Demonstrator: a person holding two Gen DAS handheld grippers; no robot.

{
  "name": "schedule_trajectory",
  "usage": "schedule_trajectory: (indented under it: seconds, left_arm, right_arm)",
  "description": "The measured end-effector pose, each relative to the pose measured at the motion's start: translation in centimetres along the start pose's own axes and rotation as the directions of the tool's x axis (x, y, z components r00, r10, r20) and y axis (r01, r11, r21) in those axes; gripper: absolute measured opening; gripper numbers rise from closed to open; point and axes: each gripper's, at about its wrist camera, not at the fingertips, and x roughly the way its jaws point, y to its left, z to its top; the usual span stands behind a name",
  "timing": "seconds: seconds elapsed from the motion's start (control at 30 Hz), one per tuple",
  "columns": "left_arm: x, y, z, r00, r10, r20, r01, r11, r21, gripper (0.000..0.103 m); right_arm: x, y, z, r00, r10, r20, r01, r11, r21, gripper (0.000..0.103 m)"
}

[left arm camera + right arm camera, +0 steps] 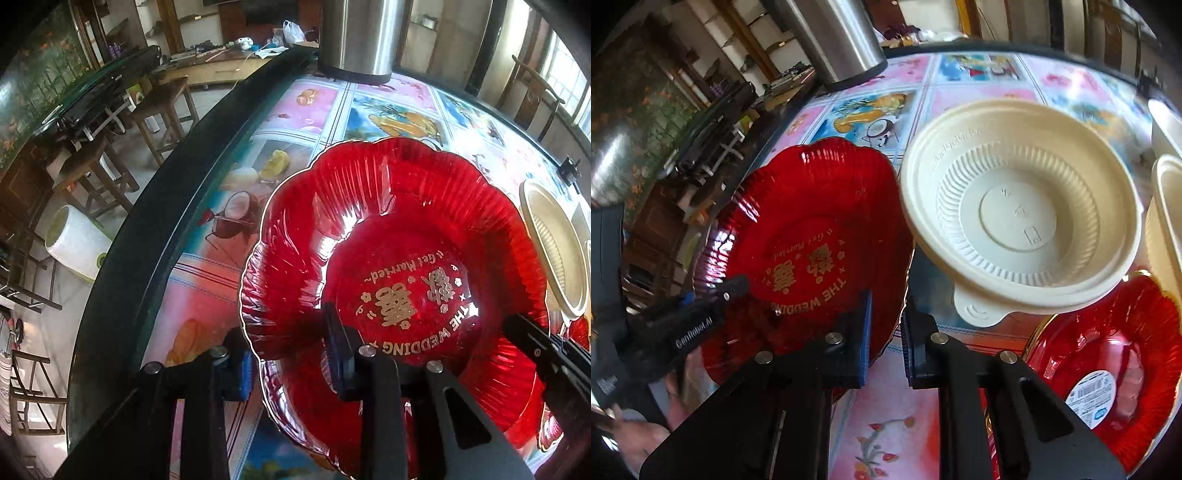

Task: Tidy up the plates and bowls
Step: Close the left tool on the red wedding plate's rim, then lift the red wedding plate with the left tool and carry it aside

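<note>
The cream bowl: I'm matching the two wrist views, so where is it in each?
Left wrist: cream bowl at the right edge, partly cut off.
Right wrist: cream bowl upper centre-right, right of the red plate.
Shared landmark: steel canister.

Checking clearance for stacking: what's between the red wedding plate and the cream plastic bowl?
Nothing. In the right wrist view the cream ribbed plastic bowl has its rim overlapping the red scalloped plastic wedding plate, no bare tablecloth between.
</note>
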Motion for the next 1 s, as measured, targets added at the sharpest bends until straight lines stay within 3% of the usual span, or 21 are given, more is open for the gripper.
schedule_trajectory:
  seconds: [0.2,0.47,0.77,1.0]
  left_arm:
    - [-1.3,0.6,-0.8,1.000,-0.022,0.015,0.022,0.999,-0.025,0.029]
    - [-6.2,1.5,-4.3,0.998,-0.017,0.060,0.018,1.000,-0.018,0.029]
    - [-7.5,3.3,-10.7,1.000,-0.023,0.007,0.023,0.999,-0.032,0.029]
    - [-6.0,4.2,-12.5,1.000,-0.004,-0.019,0.003,0.998,-0.055,0.029]
  right_arm:
    - [-1.8,1.3,-1.0,0.998,-0.043,0.052,0.048,0.995,-0.083,0.014]
    - [-5.9,2.8,-4.6,0.997,-0.010,0.080,0.020,0.993,-0.119,0.015]
    - [-7.2,4.1,-11.2,0.999,0.022,0.023,-0.019,0.989,-0.147,0.016]
    - [-5.3,4.2,-13.2,0.999,0.024,-0.022,-0.026,0.991,-0.134,0.016]
